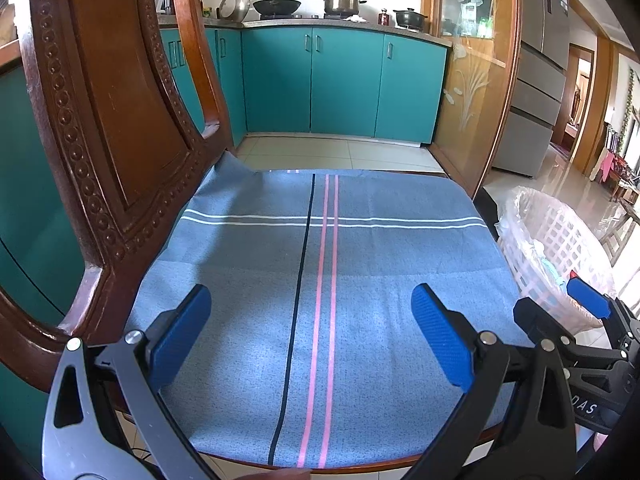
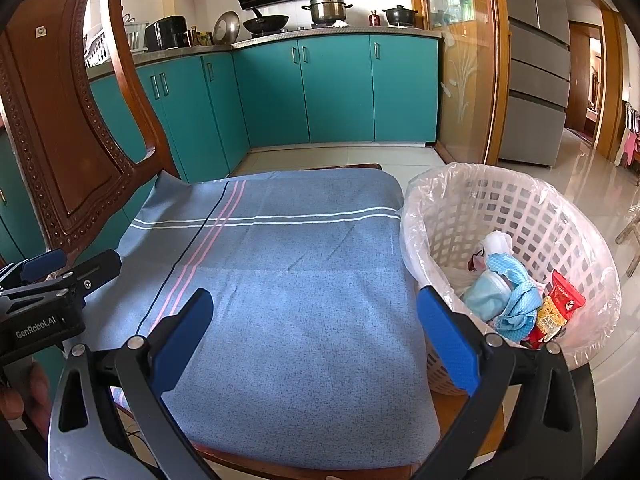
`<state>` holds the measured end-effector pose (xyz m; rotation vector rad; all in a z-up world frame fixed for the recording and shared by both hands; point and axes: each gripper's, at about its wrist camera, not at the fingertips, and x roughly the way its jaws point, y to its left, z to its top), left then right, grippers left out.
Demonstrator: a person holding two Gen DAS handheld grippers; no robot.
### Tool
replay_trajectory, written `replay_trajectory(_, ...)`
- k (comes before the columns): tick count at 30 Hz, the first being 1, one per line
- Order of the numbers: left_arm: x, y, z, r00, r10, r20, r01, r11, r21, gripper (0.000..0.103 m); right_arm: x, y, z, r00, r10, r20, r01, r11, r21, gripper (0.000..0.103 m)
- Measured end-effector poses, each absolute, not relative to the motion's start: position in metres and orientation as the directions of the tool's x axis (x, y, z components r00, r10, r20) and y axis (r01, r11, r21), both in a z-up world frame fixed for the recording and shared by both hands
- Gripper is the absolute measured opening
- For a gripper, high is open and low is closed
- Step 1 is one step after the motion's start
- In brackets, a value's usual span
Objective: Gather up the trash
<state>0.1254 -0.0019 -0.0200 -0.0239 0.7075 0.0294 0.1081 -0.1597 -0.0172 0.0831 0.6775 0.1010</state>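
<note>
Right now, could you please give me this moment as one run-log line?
left gripper: open, empty | right gripper: open, empty | cloth: no trash visible | basket: lined, holds wrappers, blue mask

A cloth (image 1: 312, 280) lay over the seat of a chair (image 1: 100, 140), its far left corner riding up against the chair's back. A lined basket (image 2: 512, 216) stood on the floor just beside the seat's right edge, and in it lay a mask (image 2: 486, 294), a crumpled wipe (image 2: 520, 304) and a snack packet (image 2: 560, 304), the packet toward the right wall. Behind the chair, across the floor, cabinets (image 1: 344, 84) ran along the wall with pots (image 1: 340, 0) on the counter, and a fridge (image 1: 536, 92) stood to their right.
</note>
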Motion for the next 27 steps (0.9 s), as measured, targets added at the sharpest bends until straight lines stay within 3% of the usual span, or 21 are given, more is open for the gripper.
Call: replay_trajectory(27,0.133,-0.004,-0.031,0.742,0.013,-0.670,-0.030,0.999,-0.013,0.100,0.108,-0.158,-0.022,0.767,0.121,-0.630,-0.072,0.992,0.102,0.099)
